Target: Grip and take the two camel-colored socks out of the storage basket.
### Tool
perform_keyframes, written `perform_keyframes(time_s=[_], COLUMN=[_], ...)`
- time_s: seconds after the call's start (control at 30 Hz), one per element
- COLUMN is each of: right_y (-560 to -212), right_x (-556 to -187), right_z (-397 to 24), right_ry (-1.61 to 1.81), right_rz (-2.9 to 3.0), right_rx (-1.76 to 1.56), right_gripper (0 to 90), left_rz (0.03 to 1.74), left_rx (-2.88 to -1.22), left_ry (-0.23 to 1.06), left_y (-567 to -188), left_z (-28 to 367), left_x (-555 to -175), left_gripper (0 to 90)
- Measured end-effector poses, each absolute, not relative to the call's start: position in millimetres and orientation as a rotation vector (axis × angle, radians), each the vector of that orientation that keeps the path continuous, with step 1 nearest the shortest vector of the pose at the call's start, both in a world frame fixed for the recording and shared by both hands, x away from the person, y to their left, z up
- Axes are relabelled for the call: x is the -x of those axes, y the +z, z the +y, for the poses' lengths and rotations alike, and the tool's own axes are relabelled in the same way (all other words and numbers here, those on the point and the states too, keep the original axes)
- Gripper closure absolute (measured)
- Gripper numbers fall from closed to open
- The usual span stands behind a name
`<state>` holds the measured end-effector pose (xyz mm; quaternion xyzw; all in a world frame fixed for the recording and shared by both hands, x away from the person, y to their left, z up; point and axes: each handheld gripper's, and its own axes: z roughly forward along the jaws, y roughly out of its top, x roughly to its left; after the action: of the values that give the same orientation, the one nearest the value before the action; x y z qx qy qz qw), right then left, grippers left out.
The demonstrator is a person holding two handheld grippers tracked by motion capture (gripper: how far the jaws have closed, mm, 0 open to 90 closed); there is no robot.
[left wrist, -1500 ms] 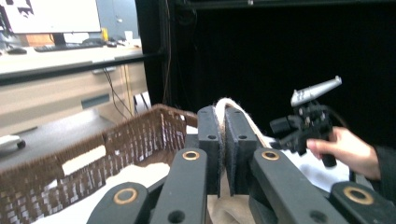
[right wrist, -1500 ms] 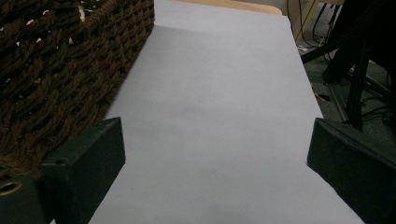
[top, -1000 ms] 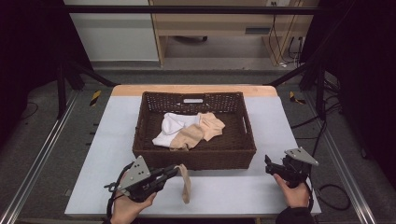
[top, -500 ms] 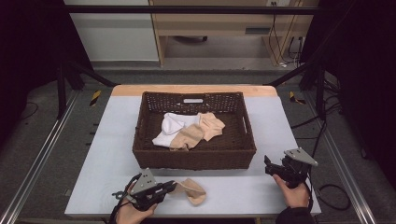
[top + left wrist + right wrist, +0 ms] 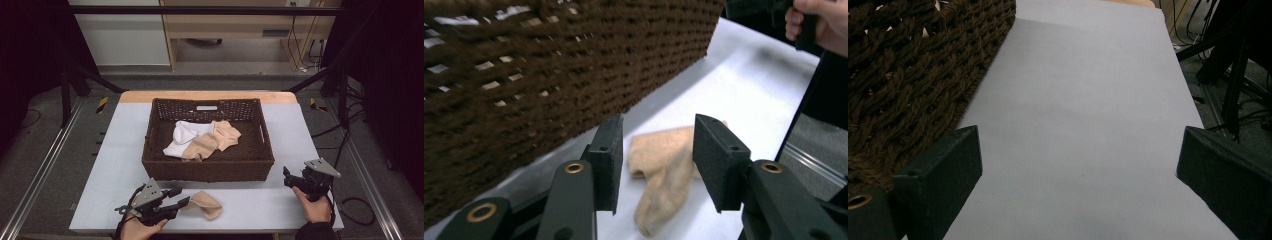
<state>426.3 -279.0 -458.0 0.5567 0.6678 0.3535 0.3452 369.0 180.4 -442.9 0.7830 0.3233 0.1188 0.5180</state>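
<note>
Both grippers, left (image 5: 181,198) and right (image 5: 287,176), hold jaws apart.

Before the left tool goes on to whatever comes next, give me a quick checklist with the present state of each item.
1. Beige fabric sock lying on the white table top, outside the dark brown woven wicker basket: ok.
2. Left tool open, sock beyond its jaws rather than pinched: ok.
3. Right tool open with nothing between its jaws: ok.
4. White cloth and two beige socks inside the basket: ok.
5. Sock laid flat, unfolded: not ok, it looks bent.
</note>
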Motion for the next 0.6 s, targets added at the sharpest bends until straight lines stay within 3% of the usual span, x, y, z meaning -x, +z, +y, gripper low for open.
perform_keyframes(time_s=[0.4, 0.6], right_y=[-457, -457], right_x=[-426, -426], right_z=[-280, -280], right_ry=[0.923, 0.926], right_rz=[1.727, 1.721], right_rx=[-1.448, -1.453], right_gripper=[4.6, 4.5], left_rz=[0.788, 0.791], left_rx=[-1.801, -1.726], left_ry=[0.36, 0.451], left_y=[-417, -385], left_z=[185, 190], left_x=[-377, -398], left_gripper=[54.3, 54.3])
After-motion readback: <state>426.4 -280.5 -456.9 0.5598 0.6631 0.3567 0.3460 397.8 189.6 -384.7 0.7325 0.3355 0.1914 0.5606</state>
